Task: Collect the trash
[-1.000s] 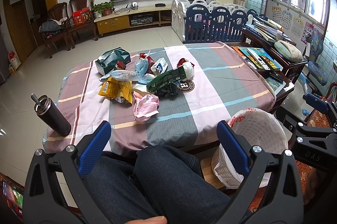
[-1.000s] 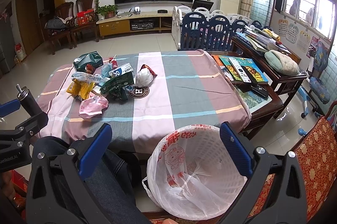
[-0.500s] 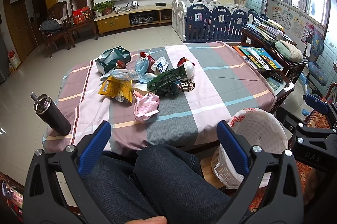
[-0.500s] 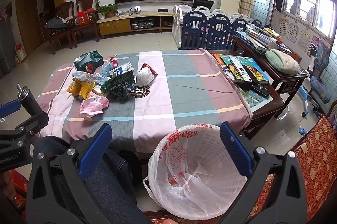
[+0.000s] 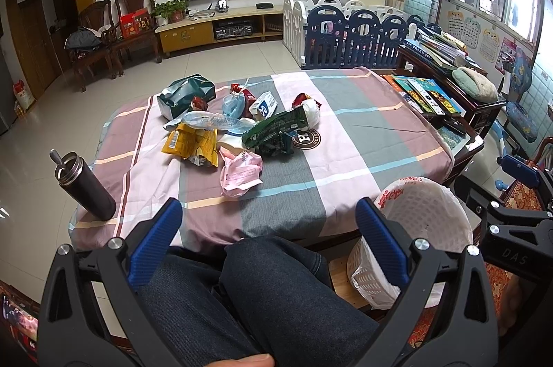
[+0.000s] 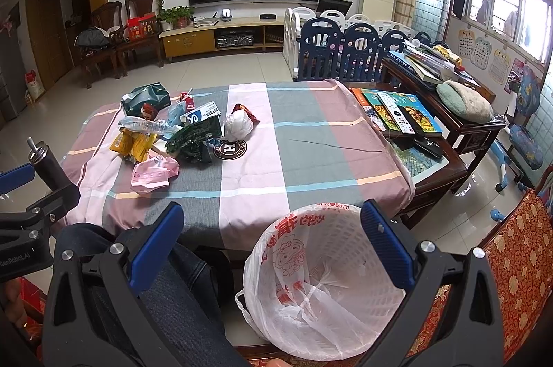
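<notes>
A heap of trash lies on the striped tablecloth (image 5: 345, 139): a pink wrapper (image 5: 240, 173), a yellow snack bag (image 5: 191, 142), a green bag (image 5: 276, 128), a crushed clear bottle (image 5: 214, 121), a dark green pouch (image 5: 186, 94) and a white knotted bag (image 6: 238, 125). A white basket with a plastic liner (image 6: 328, 277) stands by the table's near right corner. My left gripper (image 5: 268, 225) is open and empty above my lap, short of the table. My right gripper (image 6: 273, 228) is open and empty above the basket's rim.
A dark steel bottle (image 5: 84, 185) stands at the table's near left corner. A side table with books and a remote (image 6: 401, 114) adjoins the table's right side. A red patterned cushion (image 6: 511, 263) lies at the right. My jeans-clad legs (image 5: 242, 298) are below.
Both grippers have drifted very slightly; nothing was picked up or released.
</notes>
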Demonstrator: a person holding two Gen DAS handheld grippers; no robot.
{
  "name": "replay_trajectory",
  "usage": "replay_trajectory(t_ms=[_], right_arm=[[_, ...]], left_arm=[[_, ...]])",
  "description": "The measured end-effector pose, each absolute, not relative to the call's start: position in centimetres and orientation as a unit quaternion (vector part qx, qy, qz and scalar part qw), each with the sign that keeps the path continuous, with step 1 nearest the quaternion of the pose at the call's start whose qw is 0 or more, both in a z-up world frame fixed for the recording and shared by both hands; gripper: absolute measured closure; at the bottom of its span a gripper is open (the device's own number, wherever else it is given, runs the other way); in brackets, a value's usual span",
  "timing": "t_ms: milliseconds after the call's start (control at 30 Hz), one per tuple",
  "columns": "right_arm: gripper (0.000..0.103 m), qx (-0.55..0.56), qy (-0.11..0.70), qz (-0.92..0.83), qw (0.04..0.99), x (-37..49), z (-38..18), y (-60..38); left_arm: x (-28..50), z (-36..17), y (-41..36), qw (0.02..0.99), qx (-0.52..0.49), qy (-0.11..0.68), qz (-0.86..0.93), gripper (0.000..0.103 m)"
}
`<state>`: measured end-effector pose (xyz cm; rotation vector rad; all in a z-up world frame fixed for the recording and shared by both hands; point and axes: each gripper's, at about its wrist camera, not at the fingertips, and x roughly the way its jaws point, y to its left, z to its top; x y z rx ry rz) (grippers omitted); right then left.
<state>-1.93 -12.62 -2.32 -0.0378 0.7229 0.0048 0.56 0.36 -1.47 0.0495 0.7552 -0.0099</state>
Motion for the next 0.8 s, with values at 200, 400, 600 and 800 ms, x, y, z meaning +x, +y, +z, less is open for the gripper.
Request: replay_trajectory(t_ms=[200,400,600,800], right_arm=[[0.003,-0.018,0.355,0.003,0.935,-1.97,-2.4,-12.53],[0.003,-0.018,0.355,0.003,0.935,-1.82,-2.4,-12.37],[0.003,-0.018,0.356,0.003,0.934,-1.83,-2.39,-12.39],[0.003,-0.018,0.356,0.003,0.934,-1.82,-2.44,-12.19]], left_arm=[[0.49,-1.59,0.35,0.929,0.024,0.37,-0.005,0.003],[0.17,-2.02,0.24,0.929,0.023,0.37,-0.005,0.003],[0.32,-1.89,0.36,0.928,0.023,0.371,-0.005,0.003],[0.38,-1.86,0.41,0.928,0.023,0.371,-0.006,0.003]])
